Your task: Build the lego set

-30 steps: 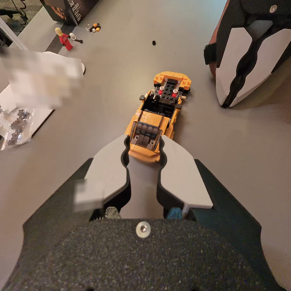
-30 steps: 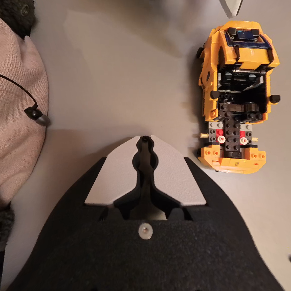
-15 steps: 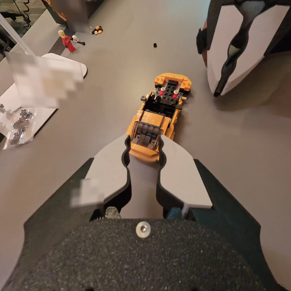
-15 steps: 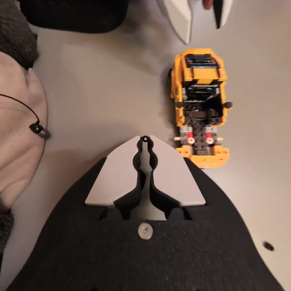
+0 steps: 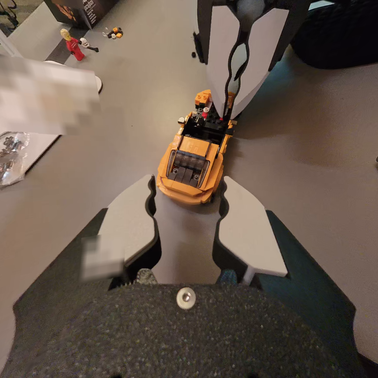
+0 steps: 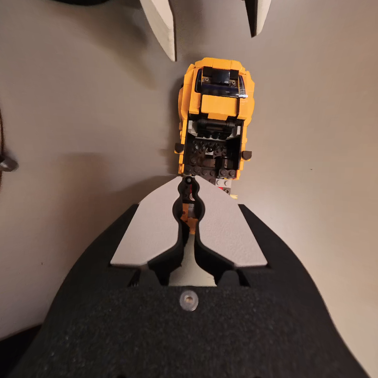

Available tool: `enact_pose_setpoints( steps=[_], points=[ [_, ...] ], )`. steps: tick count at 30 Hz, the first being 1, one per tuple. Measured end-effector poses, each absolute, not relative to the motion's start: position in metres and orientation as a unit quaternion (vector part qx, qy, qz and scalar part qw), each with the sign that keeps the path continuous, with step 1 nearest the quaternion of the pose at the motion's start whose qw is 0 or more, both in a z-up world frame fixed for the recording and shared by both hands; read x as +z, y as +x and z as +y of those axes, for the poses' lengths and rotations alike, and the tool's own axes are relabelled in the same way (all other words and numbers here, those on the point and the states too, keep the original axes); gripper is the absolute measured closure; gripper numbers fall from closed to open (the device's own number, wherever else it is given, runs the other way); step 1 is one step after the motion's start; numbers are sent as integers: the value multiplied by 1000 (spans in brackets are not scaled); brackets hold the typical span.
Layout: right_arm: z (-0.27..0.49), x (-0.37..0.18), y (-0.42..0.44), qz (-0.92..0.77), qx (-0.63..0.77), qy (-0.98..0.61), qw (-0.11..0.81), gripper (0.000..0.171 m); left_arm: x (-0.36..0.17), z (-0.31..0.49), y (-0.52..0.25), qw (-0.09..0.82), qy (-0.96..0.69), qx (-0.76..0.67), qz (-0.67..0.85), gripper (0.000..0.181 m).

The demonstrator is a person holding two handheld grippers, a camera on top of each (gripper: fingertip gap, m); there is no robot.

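The orange car (image 5: pixel 192 163) sits mid-frame on the grey table (image 5: pixel 296 184), body and windscreen built, cabin and rear studs bare, no roof, so I'd judge it well along but unfinished; the right gripper (image 6: pixel 188 180), pinched nearly closed on a tiny black piece (image 6: pixel 188 180), hovers over the car's rear; the left gripper (image 5: pixel 187 180) stands wide, straddling the nose without touching; upper left lie a minifigure (image 5: pixel 74 46), loose bits (image 5: pixel 115 33), a box (image 5: pixel 81 12); a bag (image 5: pixel 11 155) at left edge; nothing blocks the rear
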State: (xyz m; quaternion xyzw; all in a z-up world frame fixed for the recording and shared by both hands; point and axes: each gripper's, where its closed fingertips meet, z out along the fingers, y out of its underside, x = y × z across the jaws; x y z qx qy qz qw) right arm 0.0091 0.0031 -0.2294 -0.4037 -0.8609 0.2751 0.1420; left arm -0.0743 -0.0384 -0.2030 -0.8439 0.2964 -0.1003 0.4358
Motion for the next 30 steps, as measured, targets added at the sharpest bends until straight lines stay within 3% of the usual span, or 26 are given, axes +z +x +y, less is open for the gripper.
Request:
enact_pose_setpoints(
  steps=[9,30],
  points=[
    [0,-235,10,-882,245,-385,120,166,-230,-37,-71,398,-859,-101,305,117],
    [1,-238,11,-882,180,-428,74,166,-230,-34,-72,396,-868,-91,285,120]
  ],
)
